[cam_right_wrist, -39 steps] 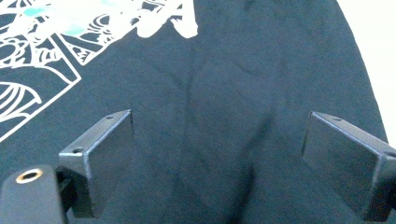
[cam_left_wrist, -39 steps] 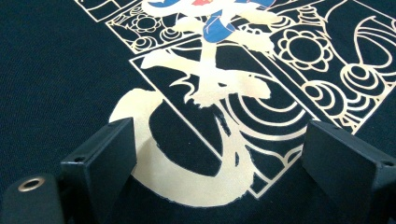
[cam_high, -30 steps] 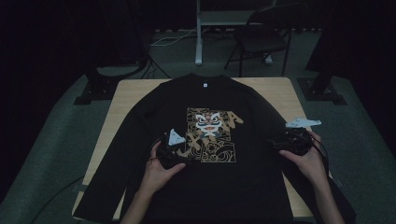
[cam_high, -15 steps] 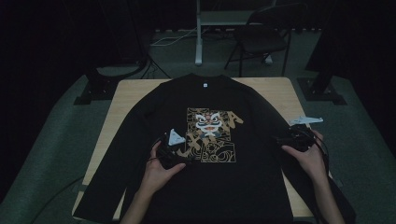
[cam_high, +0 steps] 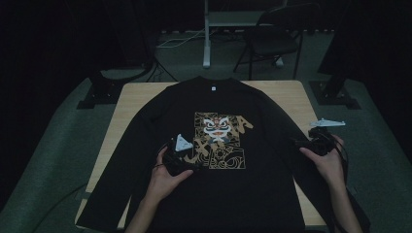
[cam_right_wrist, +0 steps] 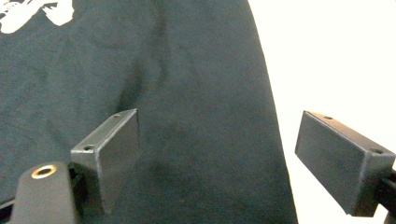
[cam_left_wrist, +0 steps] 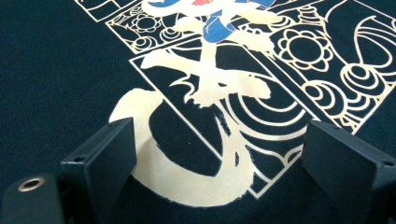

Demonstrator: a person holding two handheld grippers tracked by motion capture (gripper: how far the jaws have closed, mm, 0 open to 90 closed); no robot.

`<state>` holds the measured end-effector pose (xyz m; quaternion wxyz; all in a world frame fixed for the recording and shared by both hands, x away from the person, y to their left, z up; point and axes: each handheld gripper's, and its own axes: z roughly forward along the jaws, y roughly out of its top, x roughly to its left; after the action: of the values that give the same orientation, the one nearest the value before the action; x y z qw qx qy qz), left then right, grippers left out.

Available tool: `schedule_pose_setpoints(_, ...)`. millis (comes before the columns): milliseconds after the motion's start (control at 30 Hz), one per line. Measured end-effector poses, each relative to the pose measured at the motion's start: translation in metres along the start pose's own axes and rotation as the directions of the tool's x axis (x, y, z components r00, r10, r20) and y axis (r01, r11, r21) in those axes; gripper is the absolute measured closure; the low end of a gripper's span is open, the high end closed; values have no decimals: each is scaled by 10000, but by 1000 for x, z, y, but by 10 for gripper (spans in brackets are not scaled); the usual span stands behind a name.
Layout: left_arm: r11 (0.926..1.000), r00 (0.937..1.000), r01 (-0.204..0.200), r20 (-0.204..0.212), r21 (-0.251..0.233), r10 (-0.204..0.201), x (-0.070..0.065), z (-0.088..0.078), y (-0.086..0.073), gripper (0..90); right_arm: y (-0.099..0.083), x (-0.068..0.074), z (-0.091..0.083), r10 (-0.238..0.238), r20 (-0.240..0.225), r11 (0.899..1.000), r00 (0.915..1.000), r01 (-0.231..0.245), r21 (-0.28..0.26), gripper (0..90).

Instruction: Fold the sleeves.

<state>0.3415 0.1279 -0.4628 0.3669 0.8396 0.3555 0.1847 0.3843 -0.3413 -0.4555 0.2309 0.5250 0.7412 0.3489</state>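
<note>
A black long-sleeved shirt (cam_high: 160,121) lies spread flat, front up, on a light wooden table (cam_high: 126,97). Its chest carries a gold, white and blue lion print (cam_high: 219,140). My left gripper (cam_high: 190,166) rests on the print's lower left part, jaws open over the gold pattern (cam_left_wrist: 205,88) with nothing between them. My right gripper (cam_high: 297,142) is at the shirt's right sleeve, near the table's right edge. It is open, one jaw over the black cloth (cam_right_wrist: 187,116) and the other over bare table (cam_right_wrist: 336,70).
A black chair (cam_high: 272,39) and a metal stand (cam_high: 208,34) are beyond the table's far edge. Dark equipment bases (cam_high: 99,92) sit on the floor at both far corners. Bare wood shows along the table's left and right sides.
My right gripper has slid outward to the right, toward the sleeve's edge. The left gripper has stayed on the print.
</note>
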Motion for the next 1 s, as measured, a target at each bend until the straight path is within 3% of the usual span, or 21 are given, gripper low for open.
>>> schedule_pose_setpoints(400, 10000, 10000, -3, 1, -3, 3, 0, 0, 0, 115, -5, -6, 4, 94, 110, 9997, 9999, -96, 218, 171)
schedule_pose_setpoints(667, 10000, 10000, 1, -2, -3, -1, 0, 0, 0, 115, -7, -7, 0, 23, 296, 9999, 9996, -27, 110, 325)
schedule_pose_setpoints(700, 10000, 10000, -2, -1, -2, 2, 0, 0, 0, 115, -8, -8, -1, 91, 322, 10000, 9994, -90, -36, 427)
schedule_pose_setpoints(1000, 10000, 10000, -4, -2, -3, 4, 0, 0, 0, 115, -8, -9, -2, 199, 460, 9996, 9987, -190, -204, 788)
